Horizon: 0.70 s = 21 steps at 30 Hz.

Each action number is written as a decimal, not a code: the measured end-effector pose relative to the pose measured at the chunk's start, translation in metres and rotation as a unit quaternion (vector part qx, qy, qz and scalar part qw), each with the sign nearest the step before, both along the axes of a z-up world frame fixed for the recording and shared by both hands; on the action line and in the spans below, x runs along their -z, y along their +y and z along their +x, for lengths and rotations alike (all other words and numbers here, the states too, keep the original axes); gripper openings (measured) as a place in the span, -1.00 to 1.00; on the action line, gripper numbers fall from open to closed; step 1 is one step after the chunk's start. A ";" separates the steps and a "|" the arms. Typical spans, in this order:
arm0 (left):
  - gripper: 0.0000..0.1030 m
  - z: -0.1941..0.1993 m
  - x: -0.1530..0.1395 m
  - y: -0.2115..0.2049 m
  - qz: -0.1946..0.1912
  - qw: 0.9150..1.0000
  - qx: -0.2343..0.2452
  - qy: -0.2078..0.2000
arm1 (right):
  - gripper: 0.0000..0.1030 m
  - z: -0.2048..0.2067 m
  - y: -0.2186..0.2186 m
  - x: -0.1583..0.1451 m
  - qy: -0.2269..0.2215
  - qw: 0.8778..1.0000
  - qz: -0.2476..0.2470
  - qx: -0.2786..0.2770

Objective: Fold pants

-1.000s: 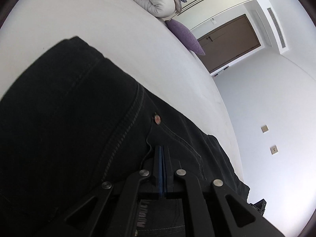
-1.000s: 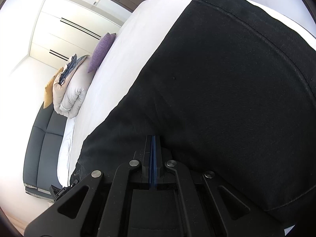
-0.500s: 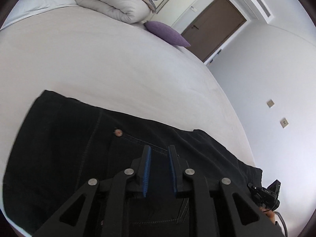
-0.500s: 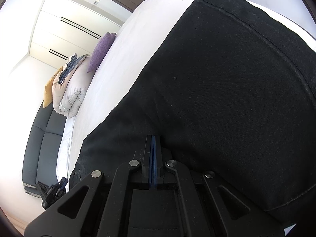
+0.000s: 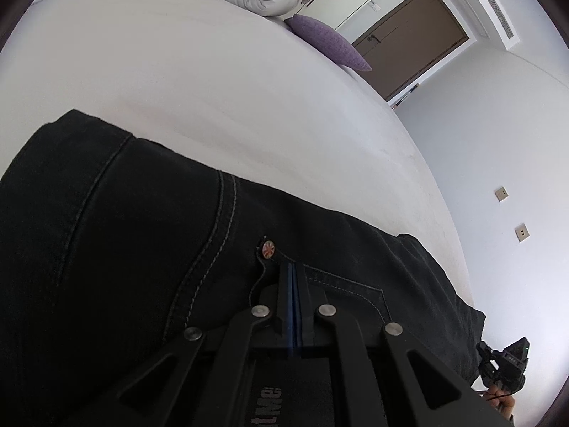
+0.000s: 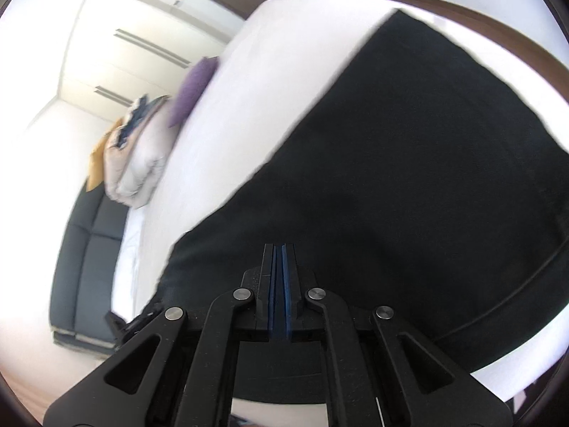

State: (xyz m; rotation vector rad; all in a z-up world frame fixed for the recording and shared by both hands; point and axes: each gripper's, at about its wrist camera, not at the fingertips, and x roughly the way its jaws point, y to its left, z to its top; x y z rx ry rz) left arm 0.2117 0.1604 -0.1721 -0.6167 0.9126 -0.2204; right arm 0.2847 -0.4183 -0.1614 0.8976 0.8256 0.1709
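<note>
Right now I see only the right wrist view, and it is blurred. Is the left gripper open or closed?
Observer: Closed. The blue pads of the left gripper are pressed together, low over the black pants.
Operator: At which part of the pants is it?
Observer: At the corner of a pocket, just beside a small round metal rivet.
Operator: Is there any other mark on the cloth there?
Observer: Yes, a double-stitched seam runs down the cloth to the left of the rivet.
</note>
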 end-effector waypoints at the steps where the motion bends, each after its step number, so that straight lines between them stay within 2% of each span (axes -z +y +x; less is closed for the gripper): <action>1: -0.90 0.000 -0.003 -0.006 0.012 1.000 -0.002 0.005 | -0.96 0.005 0.011 -0.003 -0.005 1.000 0.003 -0.019; 3: -0.93 -0.004 -0.016 -0.023 0.052 0.998 -0.010 0.020 | -0.96 0.016 0.037 0.000 -0.007 0.998 0.011 -0.063; 4: -0.80 -0.008 -0.024 -0.033 0.065 0.998 -0.005 0.019 | -0.96 0.018 0.045 0.008 0.002 0.997 0.018 -0.072; 5: -0.61 -0.029 -0.034 -0.040 0.068 0.998 0.009 0.016 | -0.96 0.019 0.047 0.019 0.019 0.997 0.029 -0.072; 6: -0.55 -0.032 -0.036 -0.052 0.071 0.997 0.022 0.013 | -0.96 0.018 0.045 0.030 0.033 0.996 0.042 -0.069; 9: -0.50 -0.034 -0.031 -0.081 0.133 0.990 0.040 0.017 | -1.00 0.002 0.019 0.050 0.027 0.995 0.089 -0.041; 10: -0.50 -0.036 -0.027 -0.081 0.135 0.990 0.035 0.013 | -1.00 -0.005 0.006 0.048 0.027 0.996 0.085 -0.025; 12: -0.51 -0.038 -0.024 -0.072 0.106 0.994 0.024 0.010 | -1.00 -0.022 -0.025 0.050 0.028 0.995 0.094 0.010; 16: -0.80 -0.045 -0.018 -0.056 0.091 0.996 0.021 0.012 | -1.00 -0.075 -0.094 0.057 0.011 0.991 0.106 0.083; 18: -0.82 -0.049 -0.018 -0.050 0.079 0.997 0.013 0.014 | -1.00 -0.105 -0.123 0.052 -0.001 0.987 0.100 0.128; 19: -0.83 -0.051 -0.021 -0.050 0.087 0.996 0.008 0.017 | -1.00 -0.115 -0.135 0.046 -0.006 0.985 0.094 0.143; 20: -0.80 -0.053 -0.026 -0.057 0.099 0.995 0.008 0.015 | -1.00 -0.125 -0.144 0.034 -0.005 0.985 0.063 0.161; 21: -0.76 -0.054 -0.031 -0.065 0.106 0.994 0.014 0.010 | -0.87 -0.133 -0.149 0.019 0.002 0.983 0.010 0.183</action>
